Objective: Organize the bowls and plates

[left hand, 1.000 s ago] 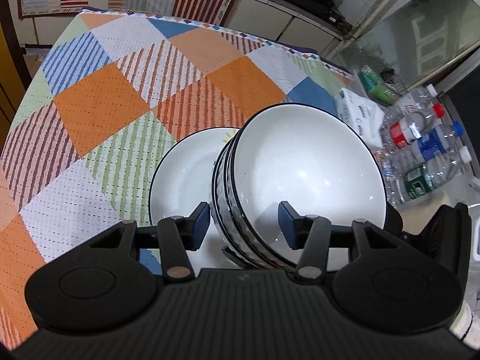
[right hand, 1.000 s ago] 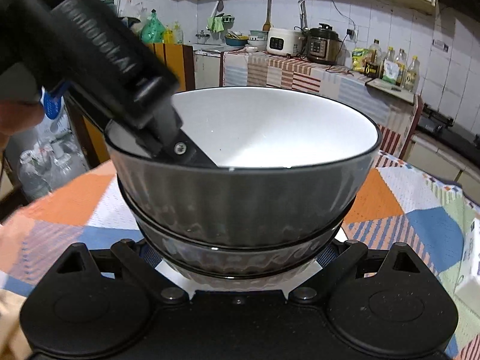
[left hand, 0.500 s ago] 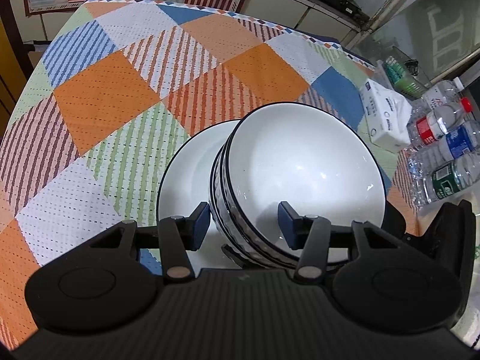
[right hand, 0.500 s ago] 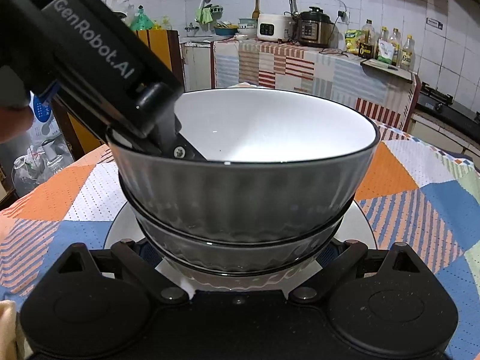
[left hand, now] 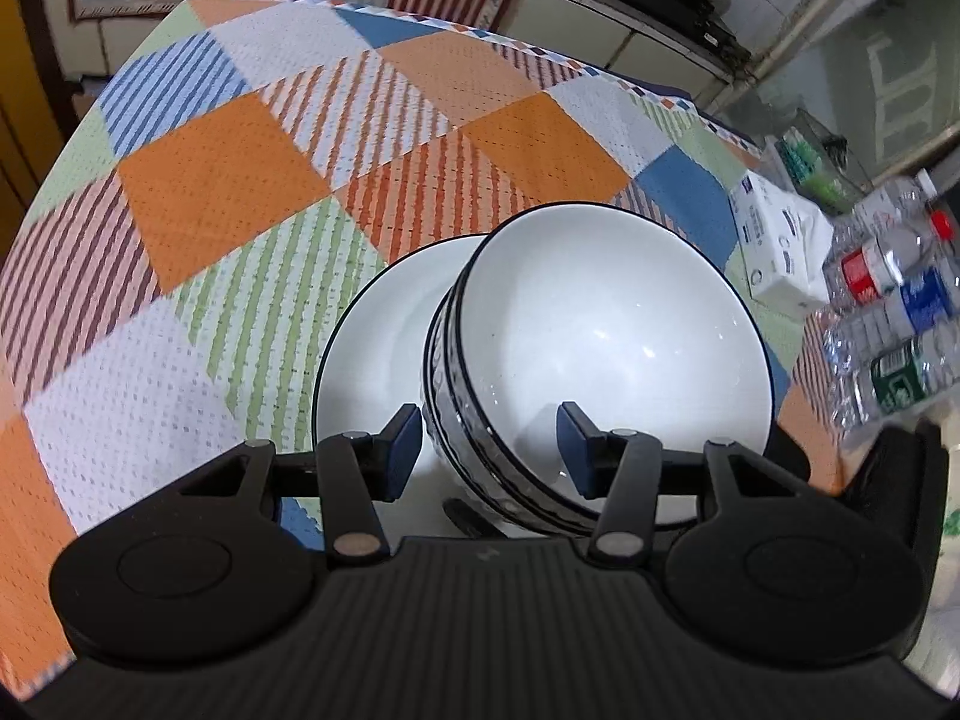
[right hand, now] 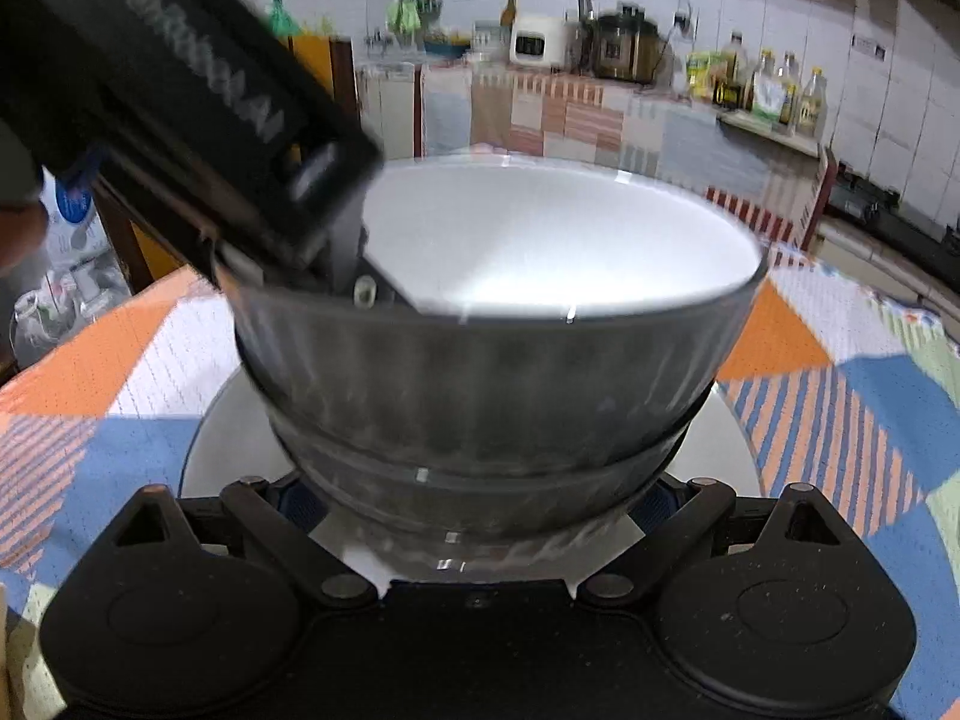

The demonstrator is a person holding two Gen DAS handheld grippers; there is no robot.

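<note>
A stack of grey ribbed bowls with white insides and dark rims (left hand: 612, 354) hangs tilted over a white plate (left hand: 378, 348) on the patchwork tablecloth. My left gripper (left hand: 486, 444) straddles the near rim of the stack, one pad (left hand: 399, 441) outside and one (left hand: 576, 444) inside; the jaws stand wide and I cannot tell if they press. In the right wrist view the bowl stack (right hand: 498, 372) fills the middle above the plate (right hand: 729, 450). My right gripper (right hand: 480, 507) is shut on the foot of the lowest bowl. The left gripper's body (right hand: 180, 96) reaches over the rim.
A white tissue pack (left hand: 780, 240) and several plastic bottles (left hand: 894, 300) lie at the table's right edge. The tablecloth (left hand: 210, 192) spreads to the left and far side. A kitchen counter with appliances and bottles (right hand: 618, 48) stands behind the table.
The bowl stack has come lower and nearer the white plate, which now shows more fully beneath it. Both grippers have kept their places on the stack.
</note>
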